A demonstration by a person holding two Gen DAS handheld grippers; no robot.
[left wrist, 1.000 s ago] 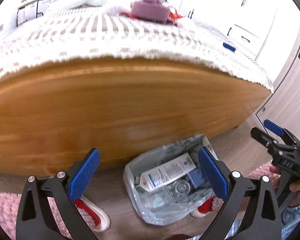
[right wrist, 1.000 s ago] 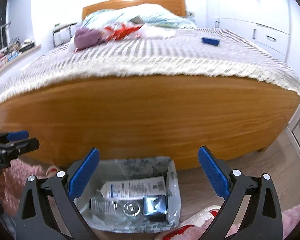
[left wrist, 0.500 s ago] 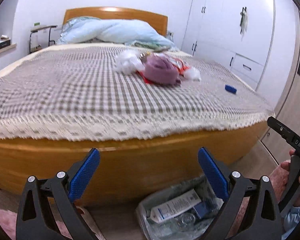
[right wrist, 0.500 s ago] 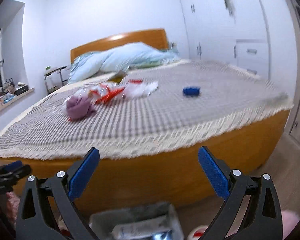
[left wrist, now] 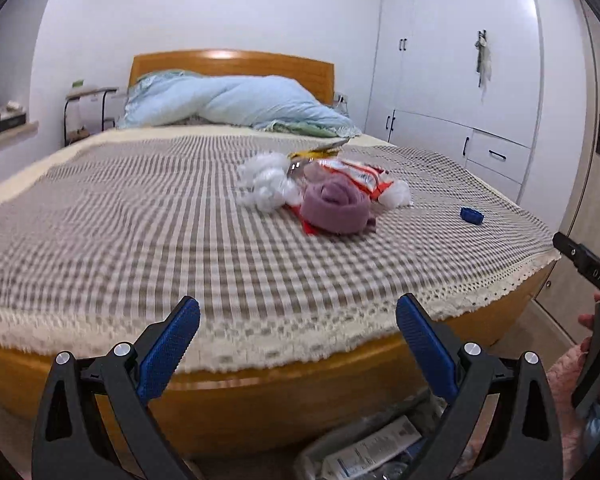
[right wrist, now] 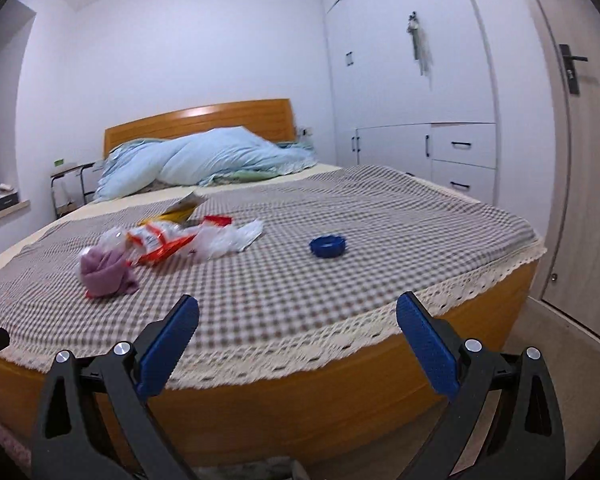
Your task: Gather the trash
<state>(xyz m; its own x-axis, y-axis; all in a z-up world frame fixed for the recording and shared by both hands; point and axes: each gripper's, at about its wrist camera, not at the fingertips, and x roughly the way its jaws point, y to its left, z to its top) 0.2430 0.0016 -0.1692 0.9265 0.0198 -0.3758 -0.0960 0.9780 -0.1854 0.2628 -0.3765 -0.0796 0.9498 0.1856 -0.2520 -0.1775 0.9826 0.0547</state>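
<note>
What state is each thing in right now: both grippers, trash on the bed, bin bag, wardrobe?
Left gripper: open, empty.
Right gripper: open, empty.
Round blue plastic cap: lying alone on the checked bedspread, hollow side up.
Red-and-white snack wrapper: crumpled, in the pile.
Purple rolled cloth: bunched against the wrappers.
Clear plastic bin bag: open on the floor, partly filled.
White wardrobe doors: closed.

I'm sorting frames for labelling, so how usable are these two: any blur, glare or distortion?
Left wrist view: fisheye bows the bed edge; the checked blanket is motion-smeared, a glare streak sits on the headboard, and the left gripper is sharp. Right wrist view: same bowing, softer smear; the blue cap and right gripper read clearly.
</note>
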